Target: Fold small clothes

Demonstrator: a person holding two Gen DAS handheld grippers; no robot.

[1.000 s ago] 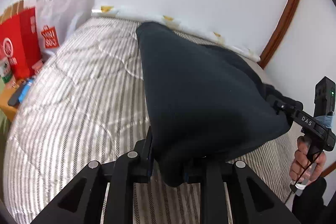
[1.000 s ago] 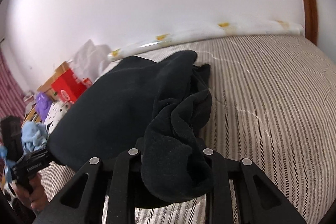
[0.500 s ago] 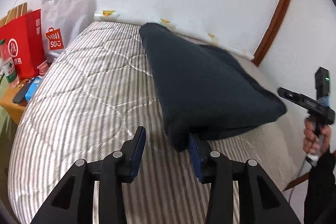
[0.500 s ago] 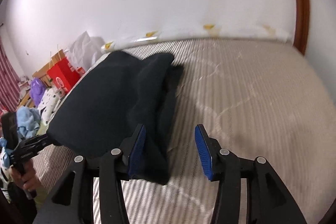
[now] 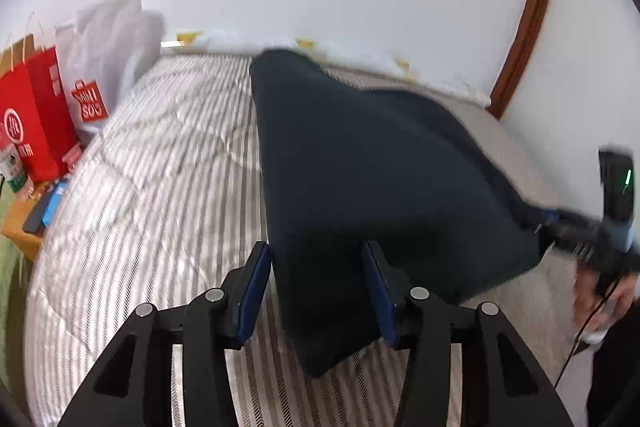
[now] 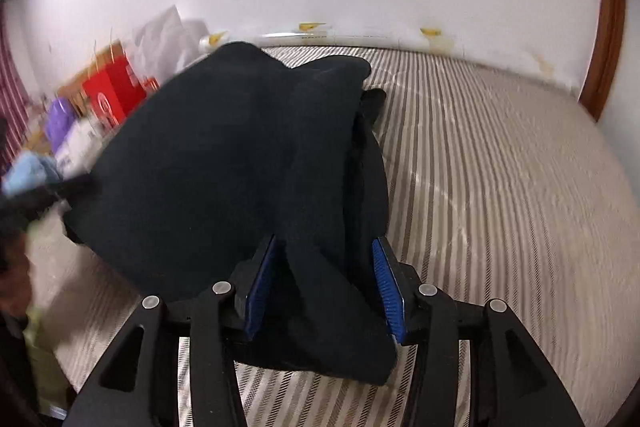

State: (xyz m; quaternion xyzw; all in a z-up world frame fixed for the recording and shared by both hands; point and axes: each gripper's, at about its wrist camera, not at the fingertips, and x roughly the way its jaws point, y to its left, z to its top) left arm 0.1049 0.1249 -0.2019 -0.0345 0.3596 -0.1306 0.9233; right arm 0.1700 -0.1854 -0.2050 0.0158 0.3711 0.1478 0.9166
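A dark navy garment (image 5: pixel 380 167) lies folded on the striped bed (image 5: pixel 160 167). My left gripper (image 5: pixel 316 255) sits at its near corner; the jaws are opening, and the cloth lies loosely between the blue pads. In the right wrist view the same garment (image 6: pixel 224 163) shows bunched folds on its right side. My right gripper (image 6: pixel 326 247) stands open around the near fold, pads apart from it. The right gripper (image 5: pixel 560 223) also appears blurred at the garment's far corner in the left wrist view.
Red paper bags (image 5: pixel 36 123) and a white bag (image 5: pixel 104 39) stand left of the bed beside a wooden nightstand (image 5: pixel 20 223). A rolled sheet (image 6: pixel 340 37) lies along the wall. A wooden door frame (image 5: pixel 524 19) rises at the right. A hand (image 5: pixel 596 291) holds the right gripper.
Both grippers were shut on the garment's corners and have let go. Their jaws spread wide, drew back a little, then came forward around the corners. The garment settled onto the bed.
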